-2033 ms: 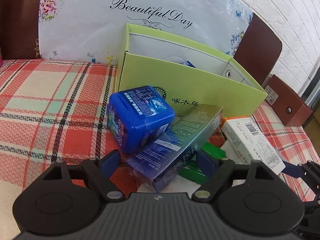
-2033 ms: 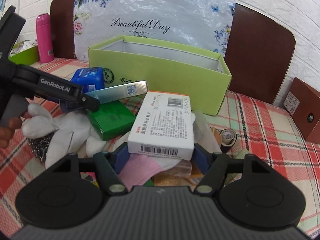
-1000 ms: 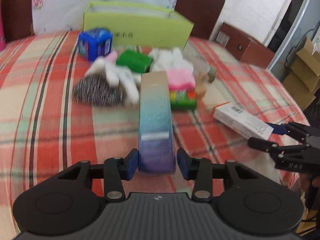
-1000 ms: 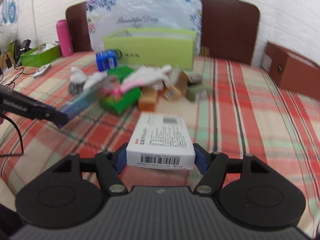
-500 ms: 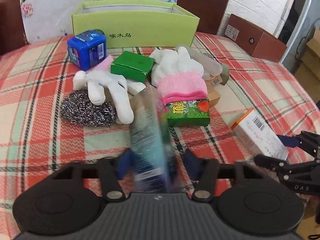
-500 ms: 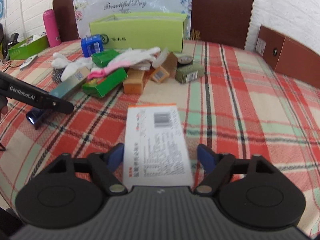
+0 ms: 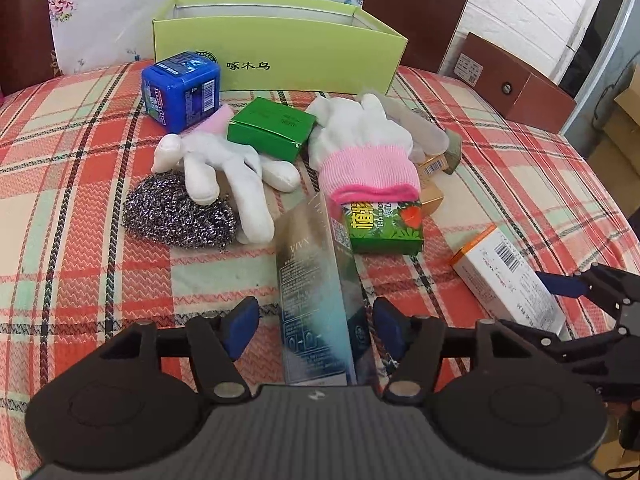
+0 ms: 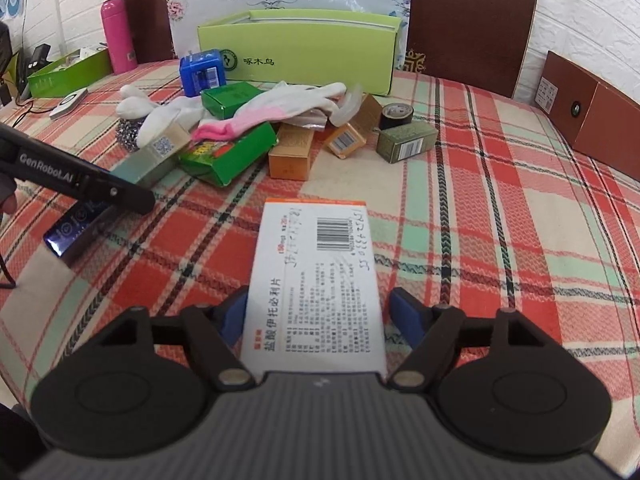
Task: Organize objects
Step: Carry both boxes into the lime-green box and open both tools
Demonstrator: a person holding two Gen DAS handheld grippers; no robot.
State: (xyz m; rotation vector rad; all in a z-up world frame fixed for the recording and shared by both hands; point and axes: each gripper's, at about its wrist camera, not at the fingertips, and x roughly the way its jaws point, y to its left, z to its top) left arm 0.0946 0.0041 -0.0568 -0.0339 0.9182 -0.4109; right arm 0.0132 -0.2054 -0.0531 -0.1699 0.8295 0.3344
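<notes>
While both tools sit low over the near edge of the plaid tablecloth, I log each with its jaws spread and a box lying loose between them. My left gripper has its blue pads standing off either side of the long iridescent VIVN carton, a gap visible on each side; the carton lies flat on the cloth, its far end reaching toward the clutter. My right gripper is likewise apart around the white medicine box with the orange stripe and barcode, which lies flat near the near edge, label up; the pads sit just beside its long sides, and I cannot tell whether they touch.

The rest stays heaped mid-table. A steel wool scourer sits left of the carton's far end, a white glove draped partly over it. A second glove with a pink cuff rests on a green strawberry-print box. Behind them lies a plain green box, and a blue cube container stands just before the lime-green open box at the far edge. From the right view I note small amber boxes, an olive box and a dark tape roll right of the heap. A brown box sits at the far right edge, a pink flask at far left.
</notes>
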